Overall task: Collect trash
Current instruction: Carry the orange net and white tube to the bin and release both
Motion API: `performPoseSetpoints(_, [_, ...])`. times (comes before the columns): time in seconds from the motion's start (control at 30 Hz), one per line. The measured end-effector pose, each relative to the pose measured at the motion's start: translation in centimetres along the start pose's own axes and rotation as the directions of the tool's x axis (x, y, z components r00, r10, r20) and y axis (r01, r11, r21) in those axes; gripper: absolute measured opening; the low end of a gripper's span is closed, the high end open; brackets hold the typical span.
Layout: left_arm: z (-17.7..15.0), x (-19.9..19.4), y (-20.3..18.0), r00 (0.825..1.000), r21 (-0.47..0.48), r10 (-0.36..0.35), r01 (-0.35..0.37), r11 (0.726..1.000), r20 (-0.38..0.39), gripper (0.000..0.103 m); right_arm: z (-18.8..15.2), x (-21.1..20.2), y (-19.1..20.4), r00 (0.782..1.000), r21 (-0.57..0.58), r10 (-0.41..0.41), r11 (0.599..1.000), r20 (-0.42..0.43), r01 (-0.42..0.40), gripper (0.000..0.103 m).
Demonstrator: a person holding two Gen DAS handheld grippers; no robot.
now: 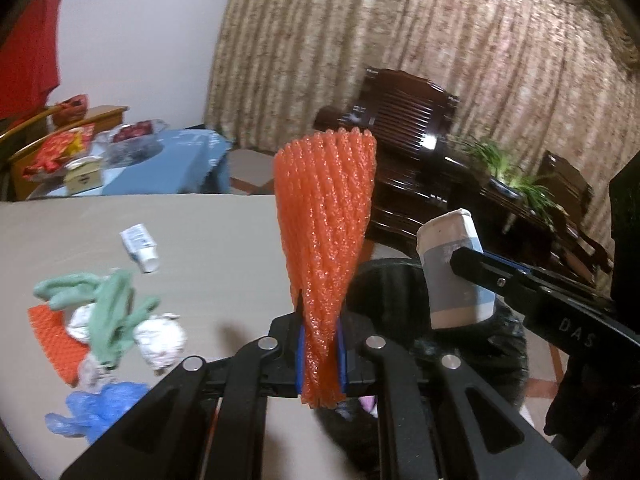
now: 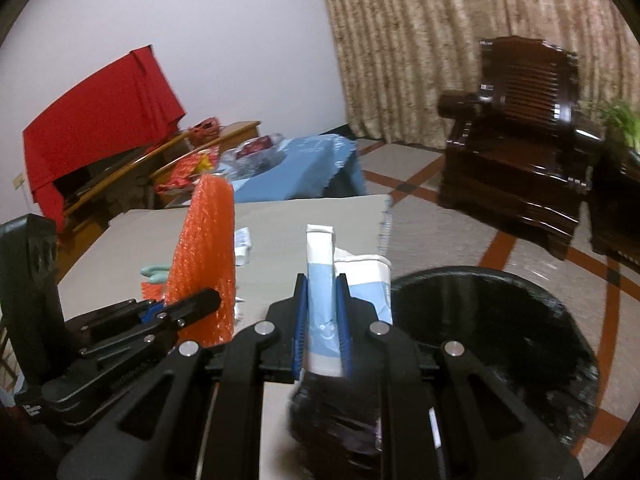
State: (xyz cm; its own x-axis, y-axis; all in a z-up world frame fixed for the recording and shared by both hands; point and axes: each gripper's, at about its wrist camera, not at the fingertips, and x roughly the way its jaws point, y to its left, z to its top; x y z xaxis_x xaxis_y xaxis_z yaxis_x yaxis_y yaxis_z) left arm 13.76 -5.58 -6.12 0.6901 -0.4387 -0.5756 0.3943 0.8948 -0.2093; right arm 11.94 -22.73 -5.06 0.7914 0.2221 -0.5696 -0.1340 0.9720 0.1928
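Orange foam-mesh fruit sleeve (image 1: 326,236), pinched at its narrow bottom end by the left gripper (image 1: 322,354) and fanning upright above the jaws: likely feather-light, springy and easily crushed, best held low where gathered. Flattened white-and-blue paper carton (image 2: 322,280), clamped mid-body by the right gripper (image 2: 323,320), probably light and creasable. Just beyond, black-lined round bin (image 2: 500,320); leftover scraps on beige table (image 1: 220,248).

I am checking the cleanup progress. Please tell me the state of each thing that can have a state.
left gripper: shut on orange foam net
orange foam net: held upright, off the table
right gripper: shut on paper cup
paper cup: squashed flat, held
black trash bin: open
white tube: lying on table, capped
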Motion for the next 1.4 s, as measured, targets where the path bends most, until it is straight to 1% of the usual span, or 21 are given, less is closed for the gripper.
performPoseSetpoints(0.2, [-0.6,2.3,-4.0,0.996,0.046,-0.077,0.079,0.996,-0.037,0.012,-1.6,-1.6,-3.7,0.996,0.039,-0.094,0.995,-0.01,0.094,0.013])
performPoseSetpoints(0.4, [-1.4,4.3,-7.1,0.989,0.082,-0.126,0.132,0.988,-0.078,0.012,-3.7,-2.8,-8.0,0.983,0.086,-0.182,0.979,-0.033,0.184,0.013])
performPoseSetpoints(0.63, [-2.5,6.4,-9.2,0.979,0.099,-0.166,0.178,0.979,-0.119,0.012,-5.4,-2.9,-10.3,0.974,0.116,-0.221,0.967,-0.057,0.227,0.013])
performPoseSetpoints(0.73, [-2.8,7.0,-9.6,0.975,0.109,-0.177,0.192,0.975,-0.135,0.012,-5.8,-3.0,-10.7,0.97,0.12,-0.235,0.963,-0.062,0.241,0.014])
performPoseSetpoints(0.77, [-2.8,7.2,-9.7,0.972,0.109,-0.186,0.202,0.973,-0.146,0.015,-5.9,-3.0,-10.8,0.969,0.121,-0.239,0.962,-0.065,0.245,0.016])
performPoseSetpoints(0.8, [-2.8,7.4,-9.8,0.97,0.108,-0.189,0.206,0.973,-0.152,0.017,-5.9,-3.0,-10.8,0.968,0.124,-0.241,0.961,-0.07,0.248,0.02])
performPoseSetpoints(0.87, [-3.0,7.6,-10.0,0.967,0.096,-0.197,0.214,0.972,-0.163,0.044,-6.1,-2.9,-11.2,0.964,0.132,-0.253,0.956,-0.08,0.261,0.021])
performPoseSetpoints(0.93, [-3.1,7.5,-9.9,0.967,0.091,-0.195,0.211,0.973,-0.164,0.052,-6.2,-2.8,-11.4,0.96,0.14,-0.264,0.951,-0.088,0.274,0.028])
performPoseSetpoints(0.97, [-3.1,7.5,-9.9,0.967,0.089,-0.196,0.212,0.973,-0.165,0.057,-6.2,-2.8,-11.5,0.959,0.142,-0.27,0.949,-0.089,0.281,0.038])
performPoseSetpoints(1.03, [-3.2,7.1,-9.5,0.969,0.082,-0.187,0.202,0.976,-0.16,0.063,-6.4,-2.9,-11.5,0.956,0.146,-0.28,0.946,-0.084,0.29,0.045])
performPoseSetpoints(1.07, [-3.1,6.9,-9.1,0.97,0.077,-0.185,0.199,0.977,-0.156,0.067,-6.4,-3.0,-11.4,0.955,0.146,-0.284,0.945,-0.082,0.293,0.059])
performPoseSetpoints(1.1, [-3.1,6.7,-8.9,0.972,0.075,-0.182,0.195,0.978,-0.152,0.069,-6.4,-3.0,-11.4,0.954,0.148,-0.291,0.943,-0.077,0.299,0.076])
performPoseSetpoints(1.17, [-3.0,5.9,-8.2,0.979,0.074,-0.158,0.169,0.983,-0.131,0.079,-6.3,-3.4,-11.0,0.95,0.152,-0.309,0.938,-0.049,0.313,0.091])
performPoseSetpoints(1.2, [-2.9,5.6,-7.8,0.981,0.074,-0.153,0.162,0.984,-0.12,0.081,-6.2,-3.6,-10.6,0.952,0.152,-0.304,0.94,-0.032,0.305,0.093])
performPoseSetpoints(1.27, [-2.7,4.2,-6.7,0.989,0.069,-0.121,0.127,0.99,-0.082,0.091,-5.9,-3.7,-10.1,0.959,0.152,-0.284,0.947,-0.02,0.284,0.096])
performPoseSetpoints(1.4, [-2.5,1.9,-4.4,0.998,0.058,-0.066,0.068,0.996,-0.022,0.096,-5.2,-3.6,-8.8,0.969,0.145,-0.245,0.959,0.006,0.242,0.097])
